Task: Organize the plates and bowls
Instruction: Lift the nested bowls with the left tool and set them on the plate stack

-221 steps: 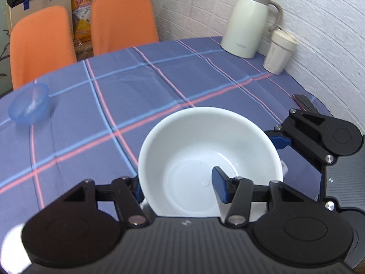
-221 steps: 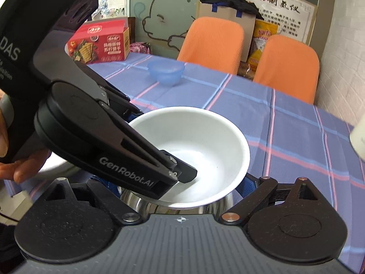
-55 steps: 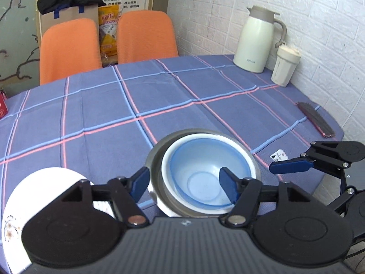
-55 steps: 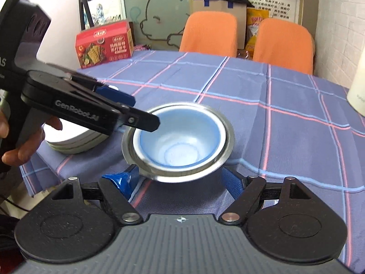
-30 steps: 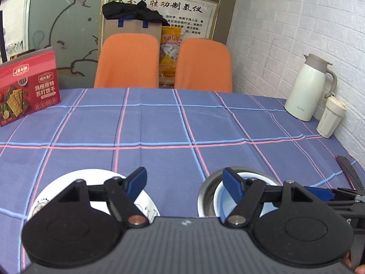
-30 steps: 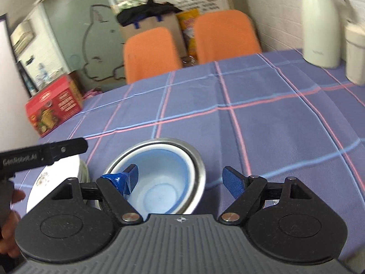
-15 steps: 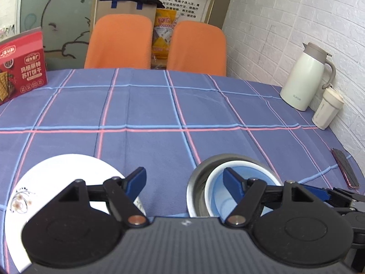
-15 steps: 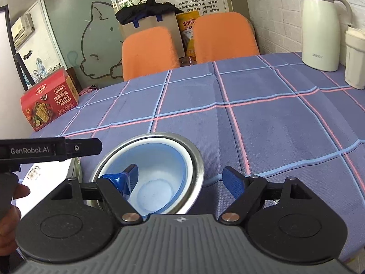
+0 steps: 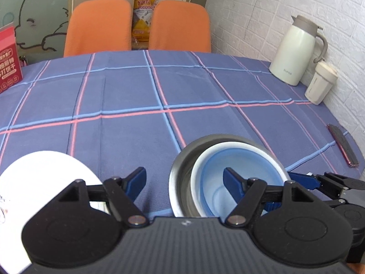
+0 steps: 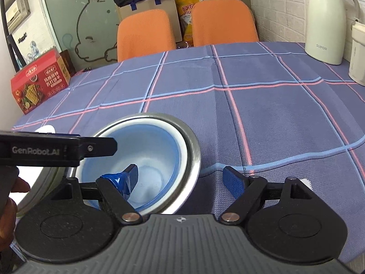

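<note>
Both our grippers are spread wide, gripping nothing. Left gripper [image 9: 184, 179] hovers between the white plates [image 9: 41, 171] on its left and the nested bowls: blue bowl [image 9: 230, 171] inside white, inside steel bowl [image 10: 191, 146]. Right gripper [image 10: 180, 174] straddles that stack's right rim.

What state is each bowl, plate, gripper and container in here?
blue bowl: nested inside white bowl.
white bowl: nested inside steel bowl.
steel bowl: upright on tablecloth.
white plate: flat on table.
left gripper: open, empty.
right gripper: open, empty.
thermos jug: upright, lid closed.
cup: upright, lidded.
</note>
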`<state>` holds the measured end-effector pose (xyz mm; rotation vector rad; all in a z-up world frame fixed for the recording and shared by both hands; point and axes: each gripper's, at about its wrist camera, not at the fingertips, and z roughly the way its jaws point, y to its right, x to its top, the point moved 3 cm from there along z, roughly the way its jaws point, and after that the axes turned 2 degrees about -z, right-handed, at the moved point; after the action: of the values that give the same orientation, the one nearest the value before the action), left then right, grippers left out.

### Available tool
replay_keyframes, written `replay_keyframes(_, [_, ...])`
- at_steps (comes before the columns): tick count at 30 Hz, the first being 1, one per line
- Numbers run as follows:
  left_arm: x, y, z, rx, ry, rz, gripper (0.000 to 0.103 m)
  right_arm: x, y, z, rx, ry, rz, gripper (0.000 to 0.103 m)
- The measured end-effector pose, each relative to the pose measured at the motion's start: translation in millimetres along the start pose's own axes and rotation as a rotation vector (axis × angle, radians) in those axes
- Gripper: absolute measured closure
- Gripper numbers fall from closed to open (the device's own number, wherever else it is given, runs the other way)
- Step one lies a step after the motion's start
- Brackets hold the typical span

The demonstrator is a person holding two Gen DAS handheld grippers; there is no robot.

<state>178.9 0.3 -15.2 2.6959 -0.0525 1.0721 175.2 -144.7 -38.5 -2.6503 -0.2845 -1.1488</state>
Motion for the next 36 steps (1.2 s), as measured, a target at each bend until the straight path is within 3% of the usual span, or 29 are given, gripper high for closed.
replay_keyframes(9, [3,9,25,0.023,-0.043,0.084,0.029,-3,-10,13,-0.041,-0.029,-0.076,0.033])
replay_keyframes(16, [3,5,29,-0.095,-0.081,0.172,0.031,-10,-10,11,-0.052,0.033,-0.061,0.03])
replay_keyframes(19, [2,2,30,-0.13,-0.106,0.175,0.045,-8,-11,11,-0.072,0.026,-0.047,0.03])
replay_keyframes(22, [0,3,31,-0.135,-0.117,0.186,0.049,-7,-12,10,-0.072,0.028,-0.025,0.03])
replay_keyframes(30, [2,5,37,-0.109,-0.137,0.156,0.047,-10,-20,12,-0.056,0.061,-0.057,0.035])
replay_keyframes(32, [3,8,37,-0.117,-0.142,0.14,0.061,-8,-25,12,-0.068,0.064,-0.058,0.037])
replay_keyframes(36, [6,12,36,-0.079,-0.145,0.146,0.066,-3,-31,10,-0.05,0.036,-0.059,0.036])
